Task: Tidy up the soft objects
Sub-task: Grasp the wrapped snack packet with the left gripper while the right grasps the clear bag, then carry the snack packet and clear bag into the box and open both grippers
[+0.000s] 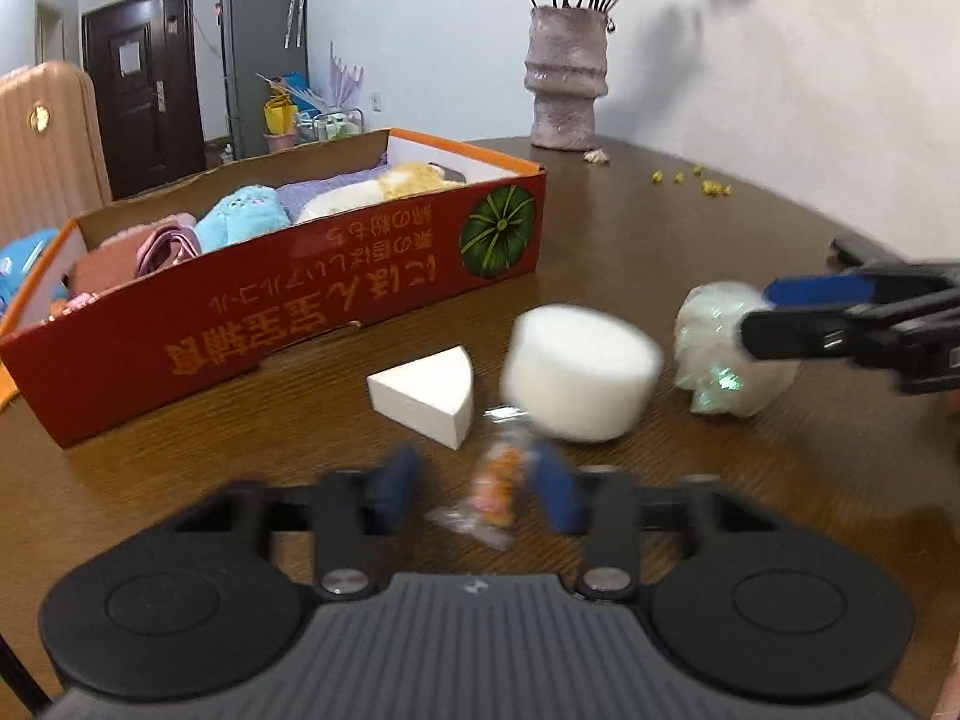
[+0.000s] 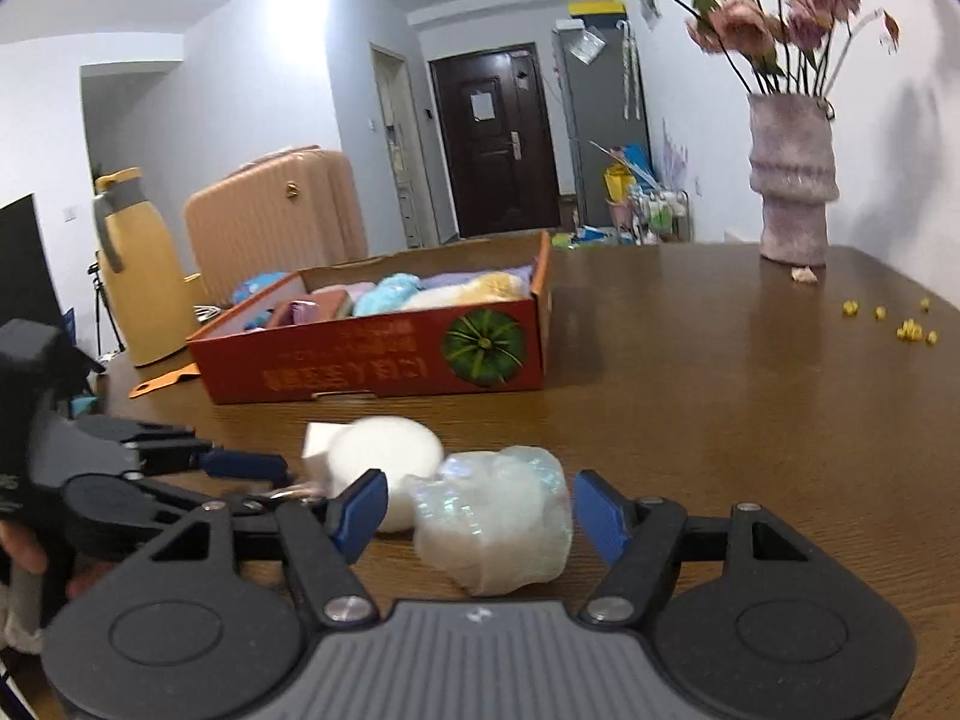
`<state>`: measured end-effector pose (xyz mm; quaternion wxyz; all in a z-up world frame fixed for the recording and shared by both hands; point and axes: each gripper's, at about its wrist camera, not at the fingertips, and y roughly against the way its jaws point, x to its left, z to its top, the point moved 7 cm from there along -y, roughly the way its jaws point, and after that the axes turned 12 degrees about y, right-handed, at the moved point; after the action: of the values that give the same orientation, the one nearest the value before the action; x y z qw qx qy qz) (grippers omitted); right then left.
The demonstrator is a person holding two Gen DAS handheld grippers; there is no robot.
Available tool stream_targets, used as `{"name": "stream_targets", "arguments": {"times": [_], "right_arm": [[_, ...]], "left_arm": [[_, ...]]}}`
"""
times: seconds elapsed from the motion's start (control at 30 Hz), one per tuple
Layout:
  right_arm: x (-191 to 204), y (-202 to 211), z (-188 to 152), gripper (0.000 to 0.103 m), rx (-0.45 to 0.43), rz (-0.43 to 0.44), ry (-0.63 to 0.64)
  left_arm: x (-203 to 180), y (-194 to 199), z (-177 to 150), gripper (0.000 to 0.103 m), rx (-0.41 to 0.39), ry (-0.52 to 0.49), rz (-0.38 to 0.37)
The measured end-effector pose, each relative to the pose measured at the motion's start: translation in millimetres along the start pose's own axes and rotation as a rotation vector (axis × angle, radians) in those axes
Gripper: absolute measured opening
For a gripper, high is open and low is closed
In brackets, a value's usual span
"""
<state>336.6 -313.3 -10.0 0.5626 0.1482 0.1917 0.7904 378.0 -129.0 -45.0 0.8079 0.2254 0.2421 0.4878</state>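
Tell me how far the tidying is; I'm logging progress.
Done: plush toys fill the red box. In hand: right gripper, jaws open around the wrapped sponge; left gripper open around a small packet. Left: round sponge, wedge sponge.

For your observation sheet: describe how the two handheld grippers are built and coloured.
Both the left gripper and right gripper match: matte black plastic bodies, ribbed grey centre panel, two round black discs, silver pivot screws, black linkage arms, blue padded fingers. No cables visible.
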Motion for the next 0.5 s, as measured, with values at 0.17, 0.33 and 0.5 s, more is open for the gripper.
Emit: {"name": "stream_targets", "arguments": {"times": [0.17, 0.33, 0.5], "right_arm": [[-3, -17, -4, 0.053, 0.043, 0.010, 0.003], [7, -16, -7, 0.041, 0.055, 0.029, 0.036], [19, 2, -4, 0.038, 0.033, 0.055, 0.045]], "left_arm": [[1, 12, -7, 0.015, -0.009, 0.047, 0.023], [10, 47, -11, 0.015, -0.066, 0.129, 0.069], [25, 88, -21, 0.015, -0.111, 0.212, 0.118]]}}
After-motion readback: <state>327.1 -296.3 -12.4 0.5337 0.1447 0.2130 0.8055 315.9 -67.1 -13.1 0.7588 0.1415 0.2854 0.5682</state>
